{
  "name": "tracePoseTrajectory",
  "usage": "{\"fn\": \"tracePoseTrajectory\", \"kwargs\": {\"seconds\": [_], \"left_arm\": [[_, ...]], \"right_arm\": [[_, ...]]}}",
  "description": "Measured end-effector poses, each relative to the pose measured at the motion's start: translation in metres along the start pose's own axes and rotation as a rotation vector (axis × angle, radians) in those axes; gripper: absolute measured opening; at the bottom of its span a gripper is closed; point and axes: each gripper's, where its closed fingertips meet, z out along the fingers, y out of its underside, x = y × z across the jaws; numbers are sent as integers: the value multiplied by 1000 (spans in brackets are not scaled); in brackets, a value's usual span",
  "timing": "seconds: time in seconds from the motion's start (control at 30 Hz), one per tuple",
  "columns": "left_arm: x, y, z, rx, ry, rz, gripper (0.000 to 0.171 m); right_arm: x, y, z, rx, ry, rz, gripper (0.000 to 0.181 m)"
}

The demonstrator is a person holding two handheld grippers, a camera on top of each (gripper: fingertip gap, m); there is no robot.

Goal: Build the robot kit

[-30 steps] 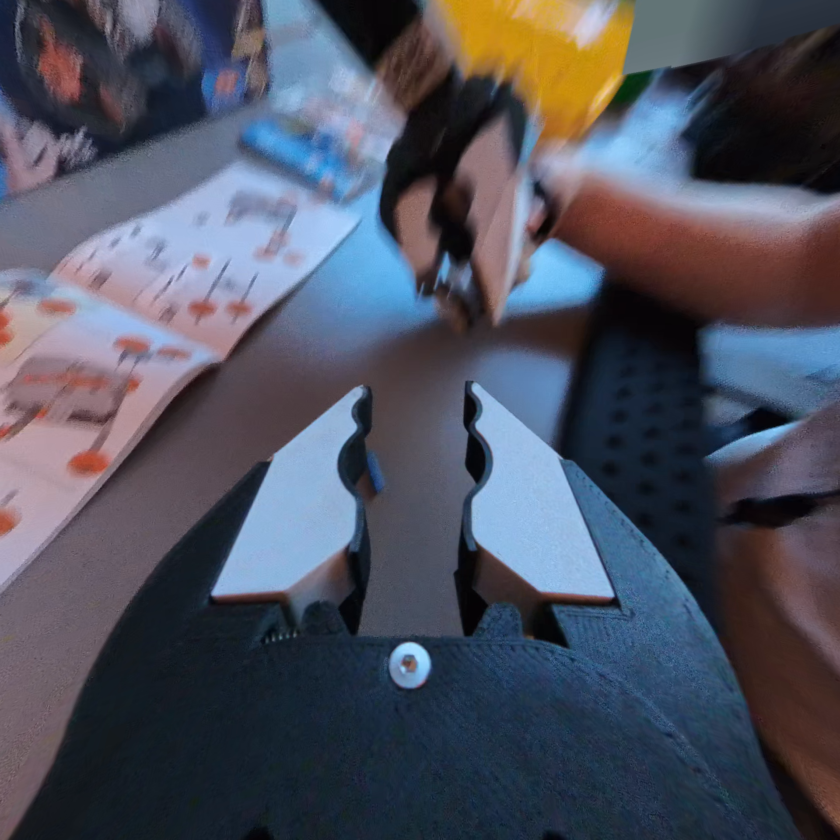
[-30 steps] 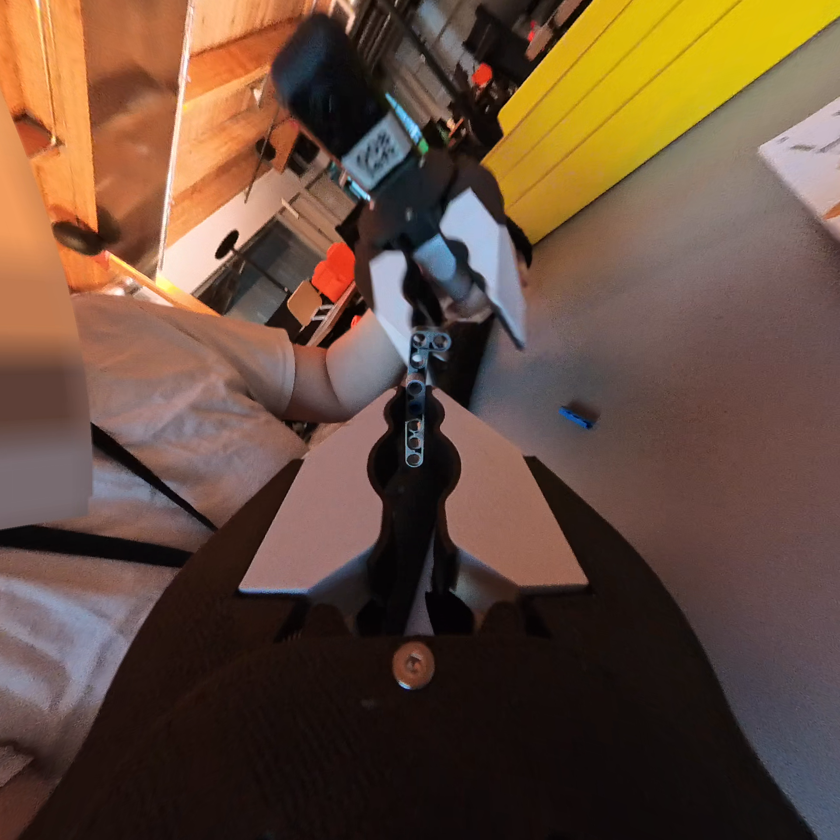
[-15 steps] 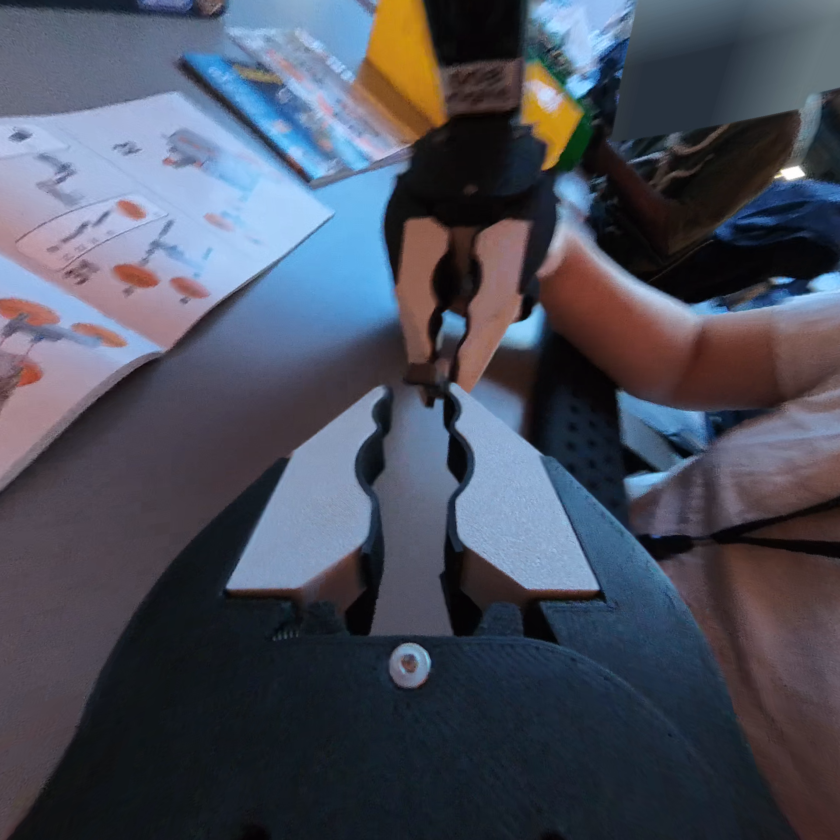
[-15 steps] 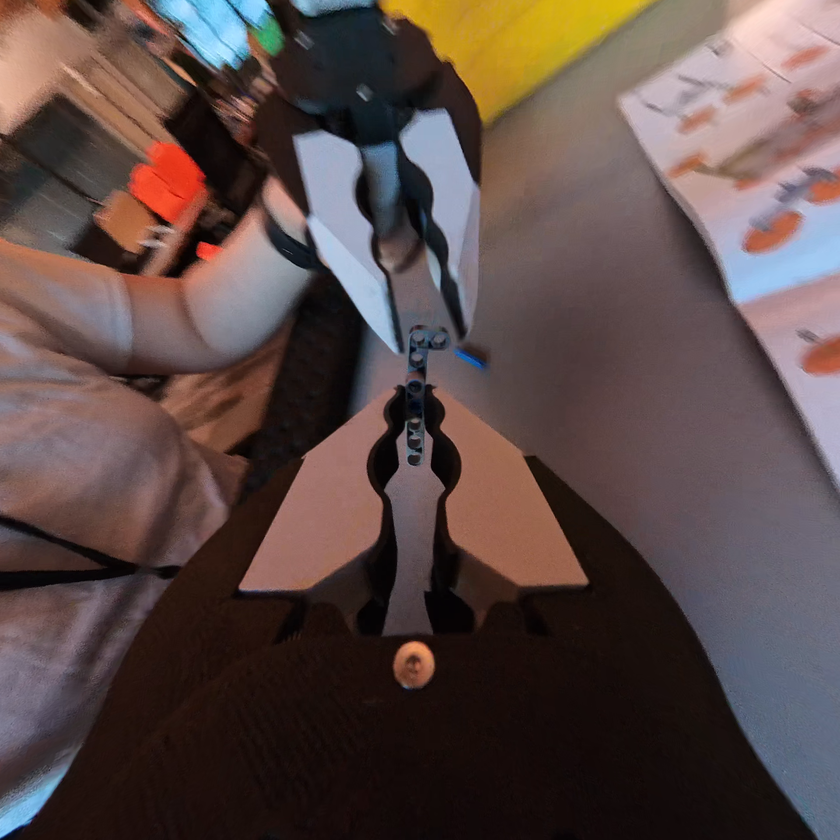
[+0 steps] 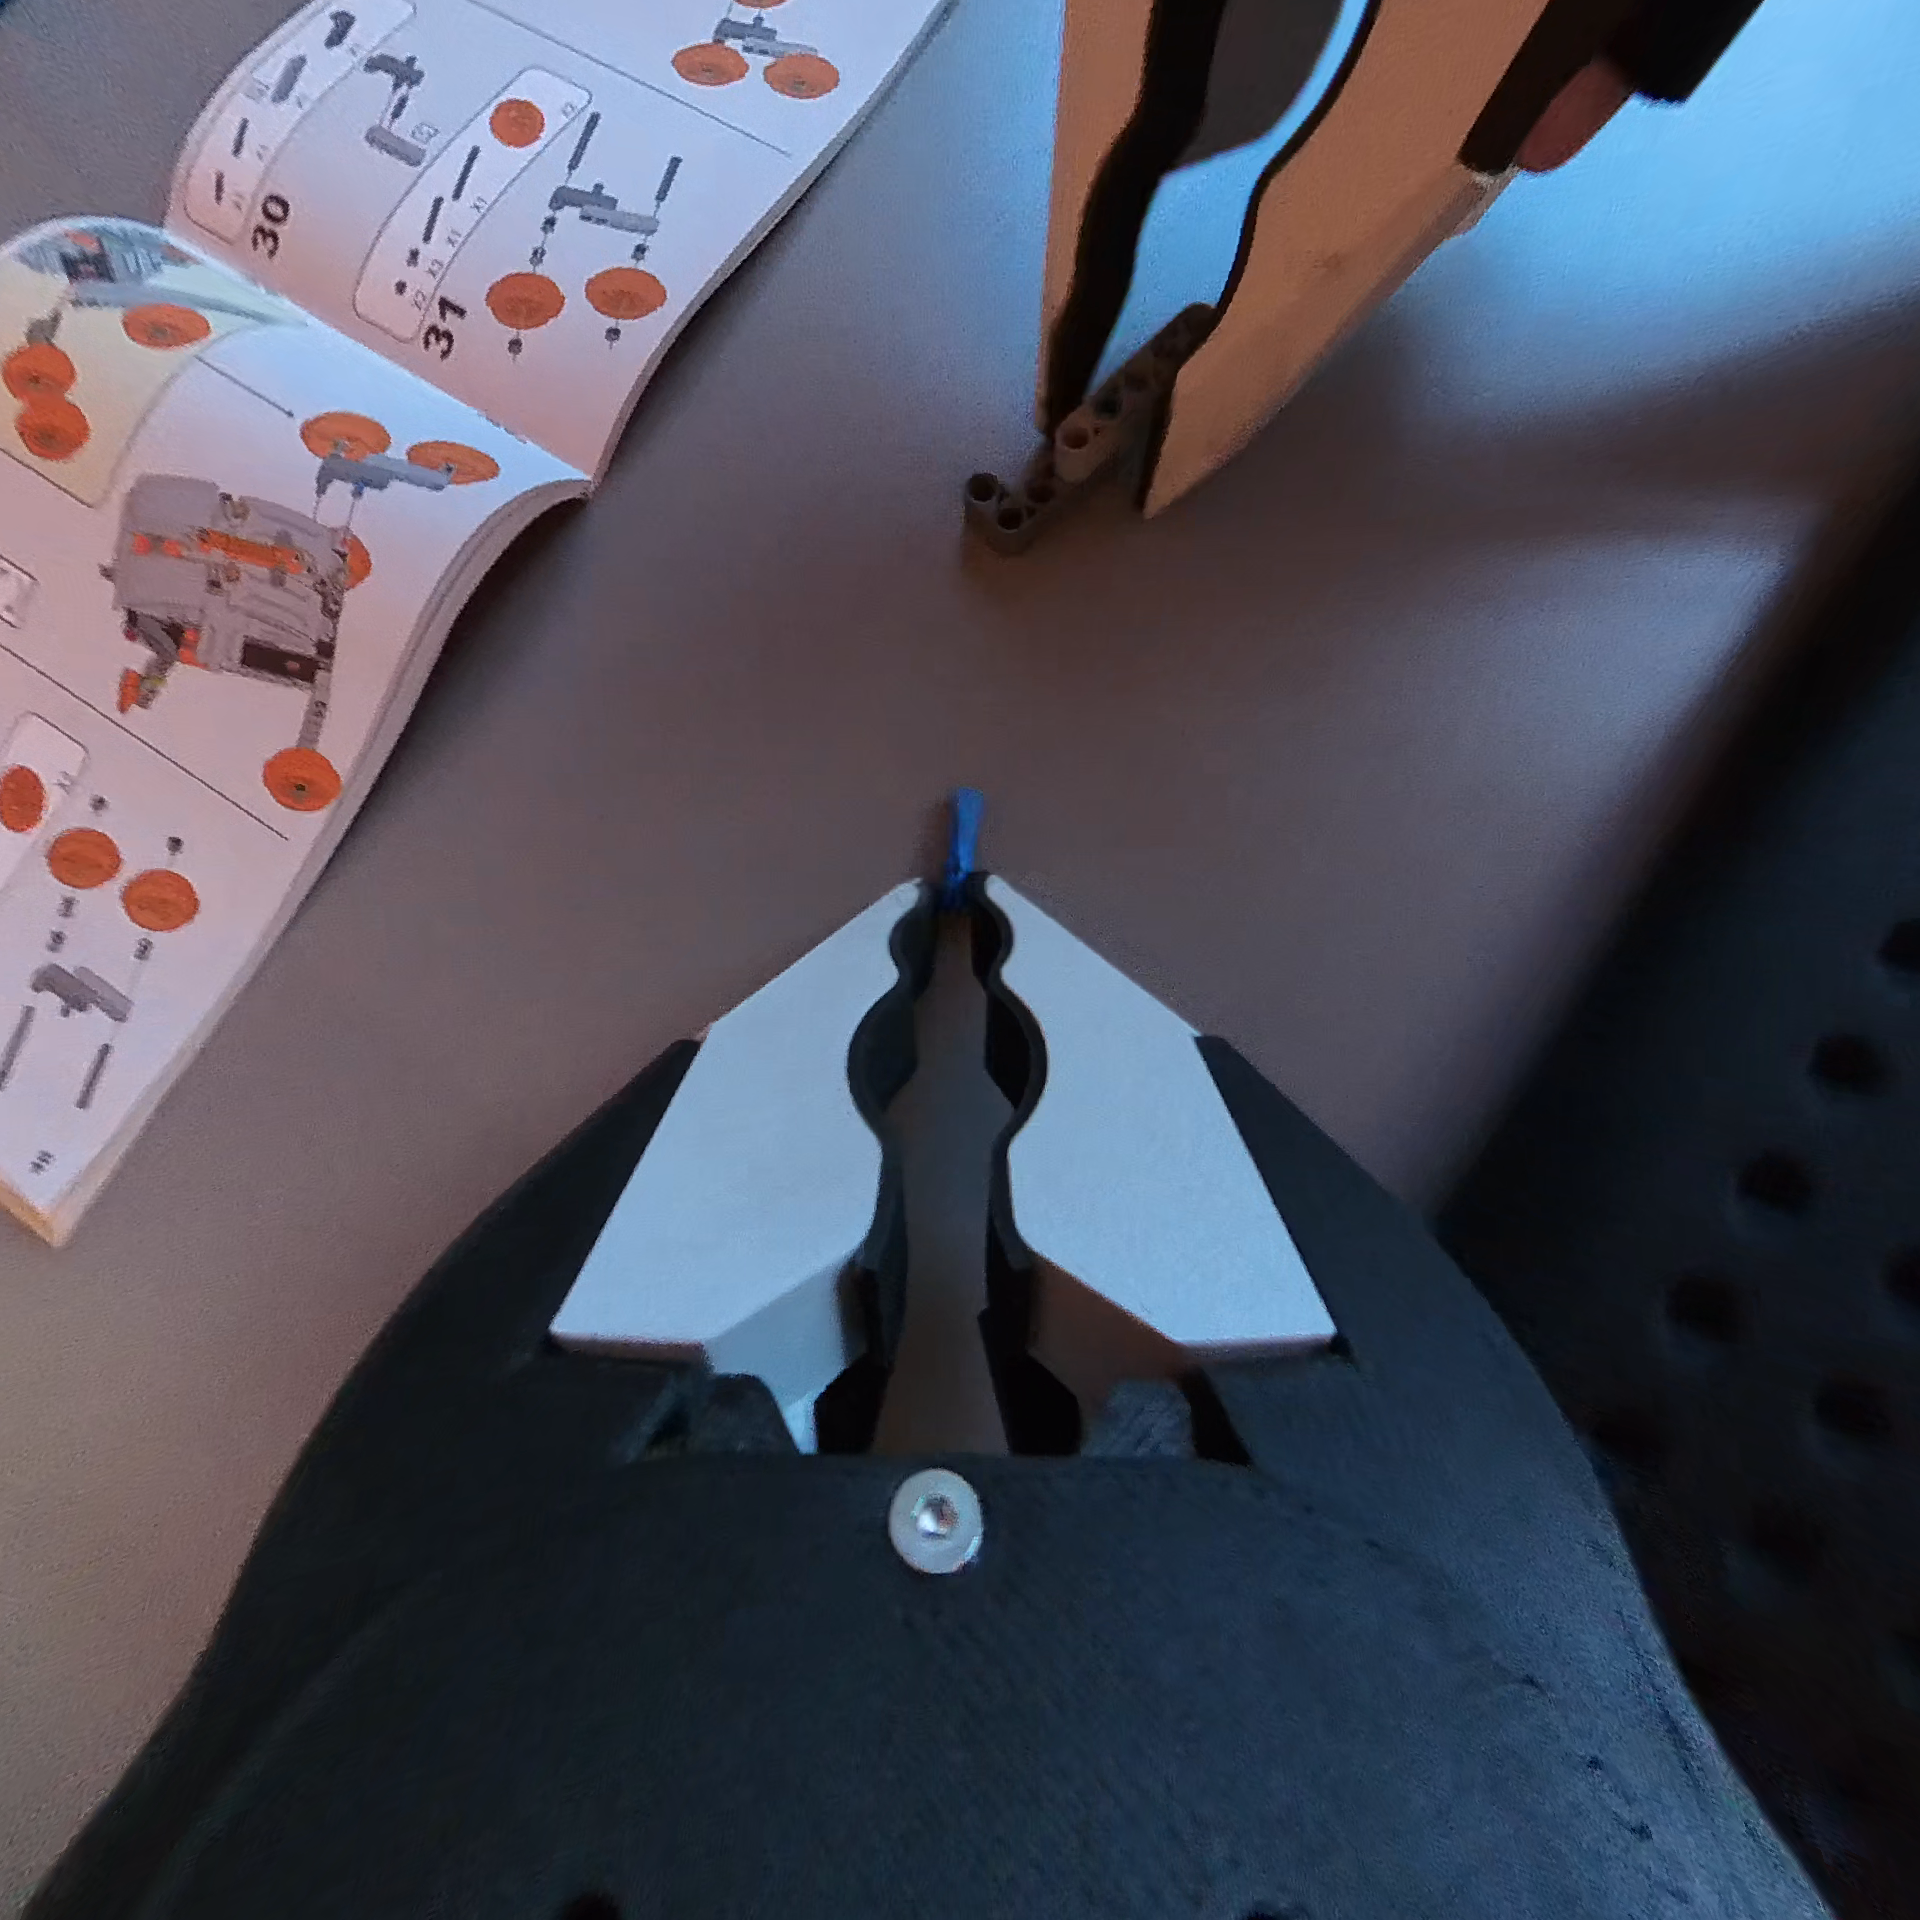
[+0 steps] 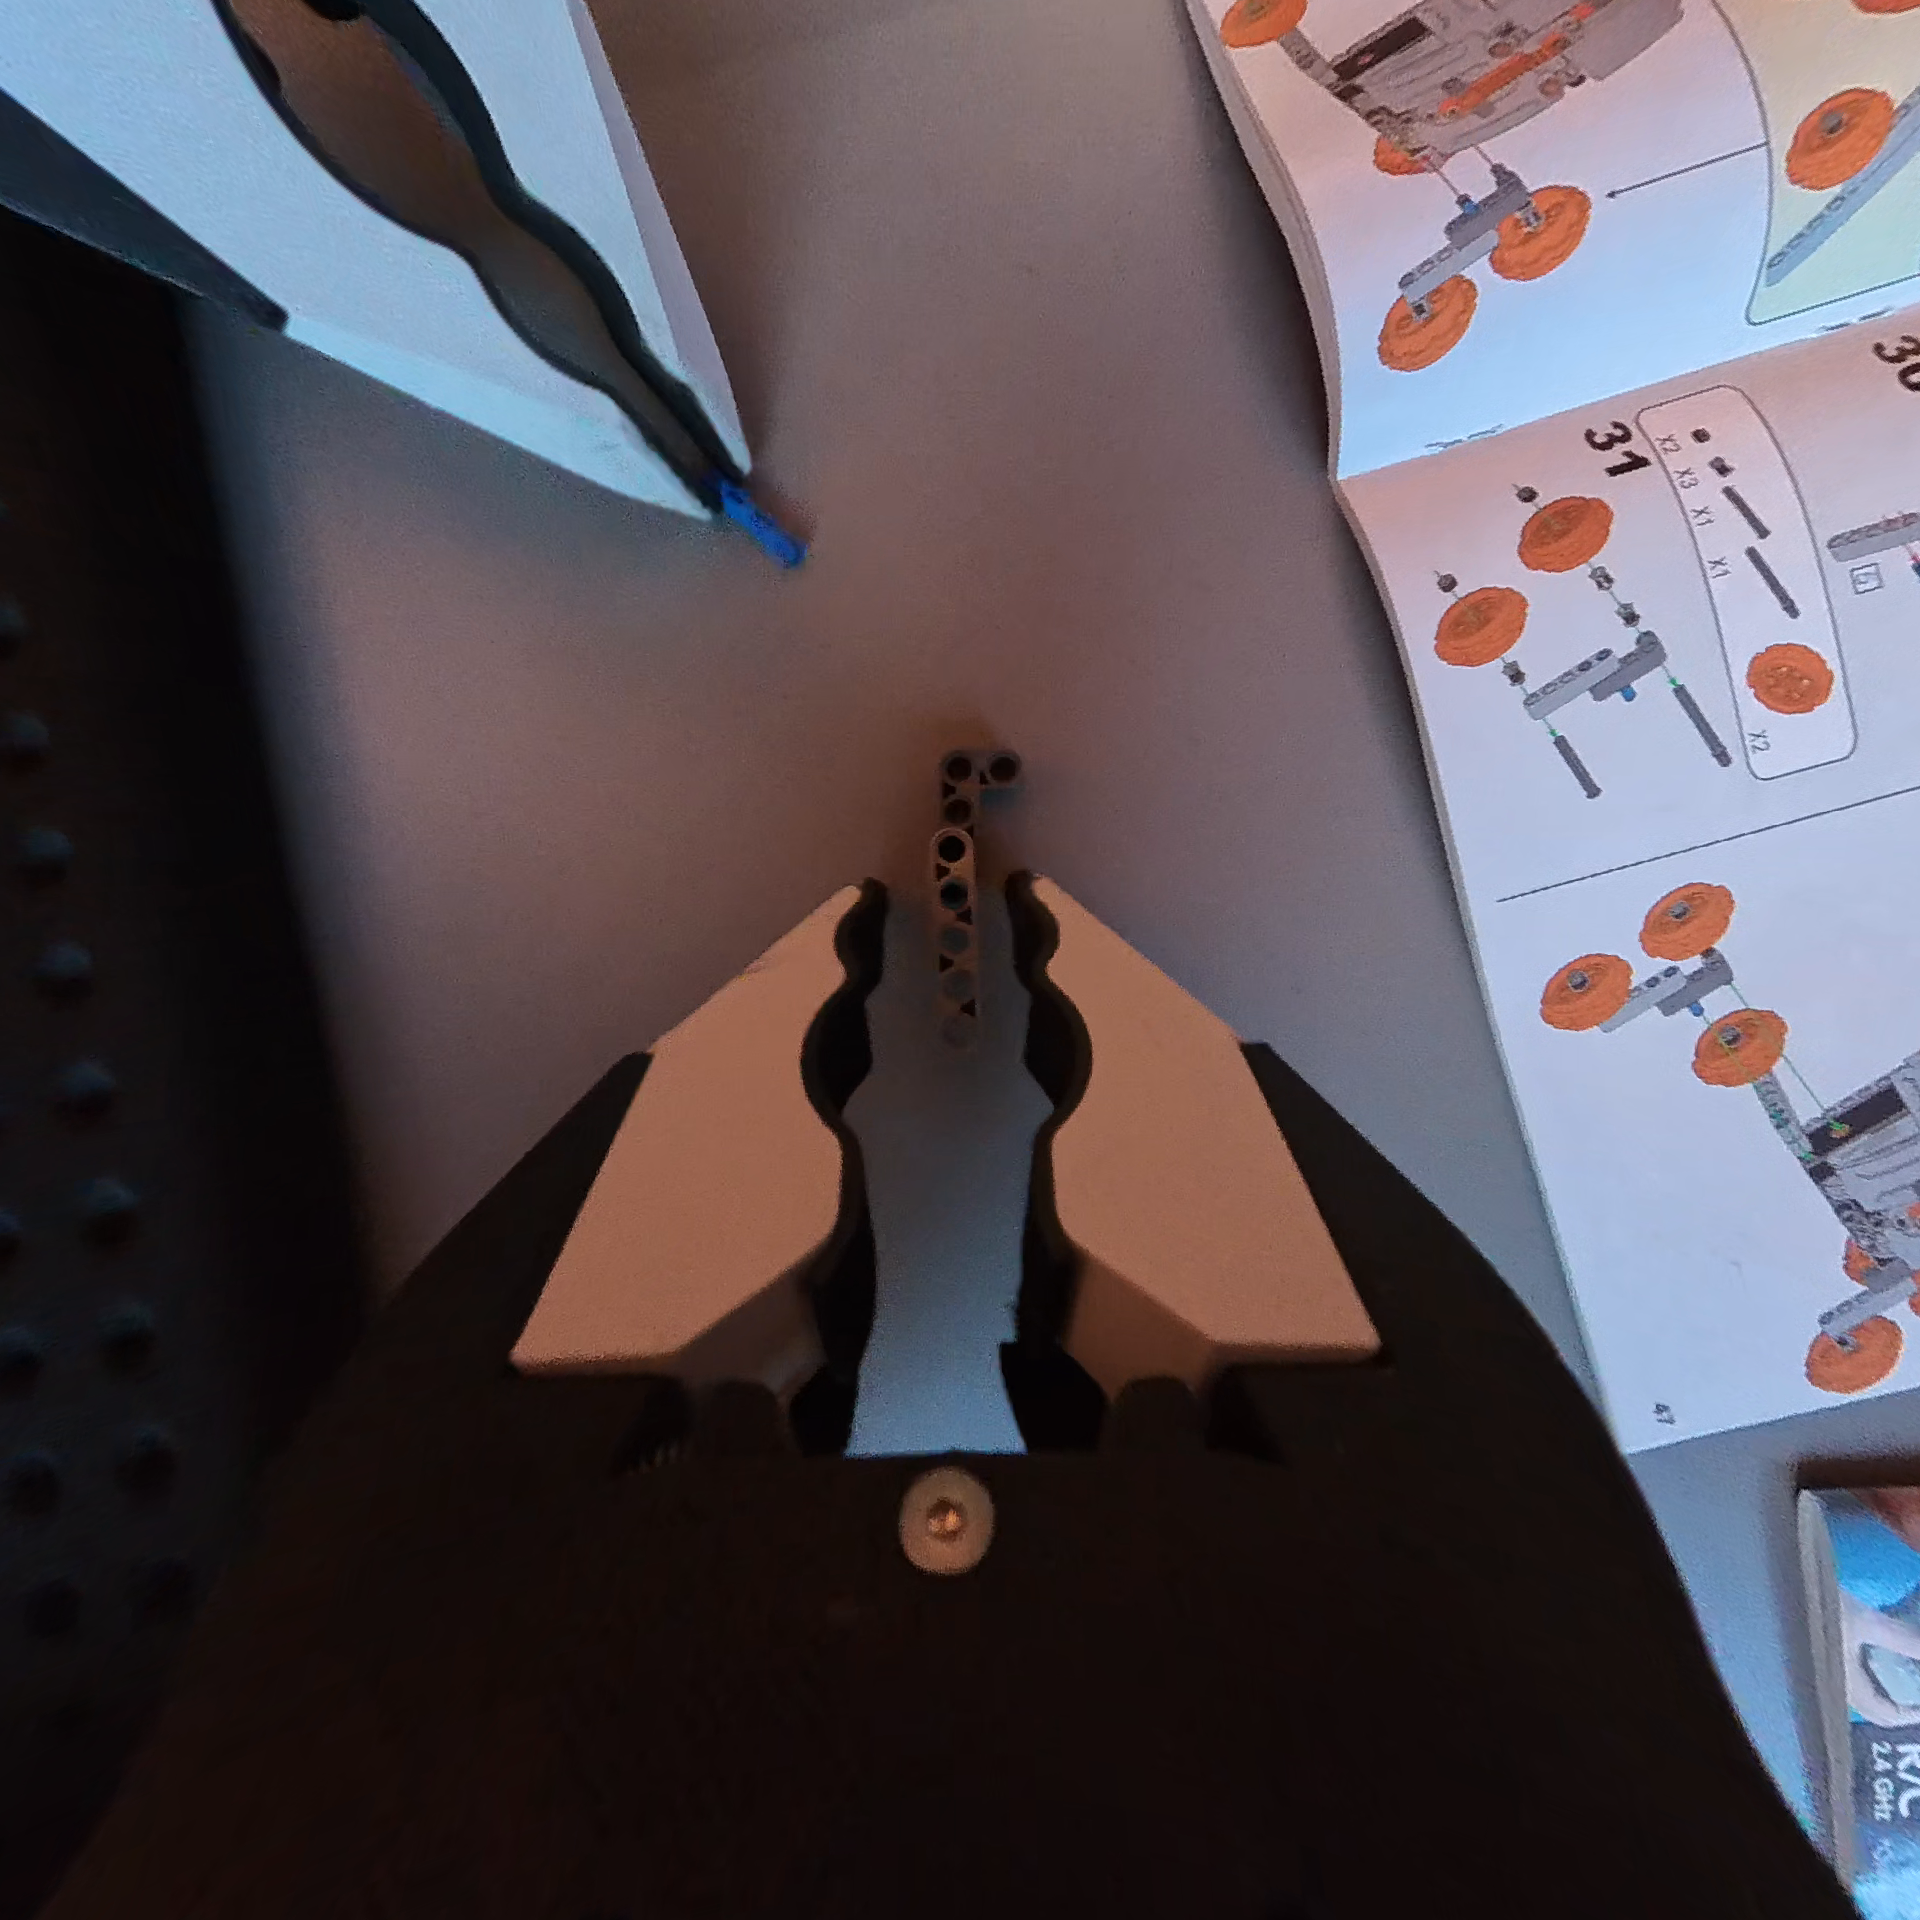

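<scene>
On the grey table [image 5: 727, 675], blue pin [image 5: 964, 844] between left gripper [image 5: 952, 896] tips

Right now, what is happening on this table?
A person works with two handheld grippers over a grey table. The left gripper pinches a small blue pin at its fingertips. The right gripper has a grey L-shaped beam with holes between its fingers; the grip is unclear. An open instruction booklet lies beside them.
</scene>
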Motion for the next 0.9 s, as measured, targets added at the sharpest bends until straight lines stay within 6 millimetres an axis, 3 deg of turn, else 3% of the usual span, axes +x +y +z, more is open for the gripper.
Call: {"fn": "tracePoseTrajectory", "kwargs": {"seconds": [0.1, 0.17, 0.23, 0.33, 0.47, 0.6, 0.7, 0.8, 0.9], "left_arm": [[4, -1, 1, -7, -8, 82, 2], [3, -2, 0, 0, -16, 112, 2], [5, -16, -11, 73, -43, 178, 2], [15, -44, -36, 175, -95, 290, 2], [20, -62, -56, 195, -168, 389, 2], [25, -66, -60, 184, -171, 436, 2], [29, -69, -60, 189, -166, 444, 2], [29, -71, -59, 188, -172, 446, 2], [29, -73, -60, 193, -172, 444, 2]], "right_arm": [[-4, -15, -10, 108, 0, -72, 27], [-21, -42, -16, 279, -76, -149, 27], [-39, -55, -15, 366, -182, -196, 30], [-41, -61, -15, 392, -289, -50, 31], [-55, -75, -38, 496, -501, 101, 21], [-58, -88, -57, 594, -632, 210, 16], [-51, -90, -64, 622, -658, 263, 3], [-49, -84, -61, 593, -638, 259, 13], [-47, -85, -64, 603, -659, 288, 13]]}}
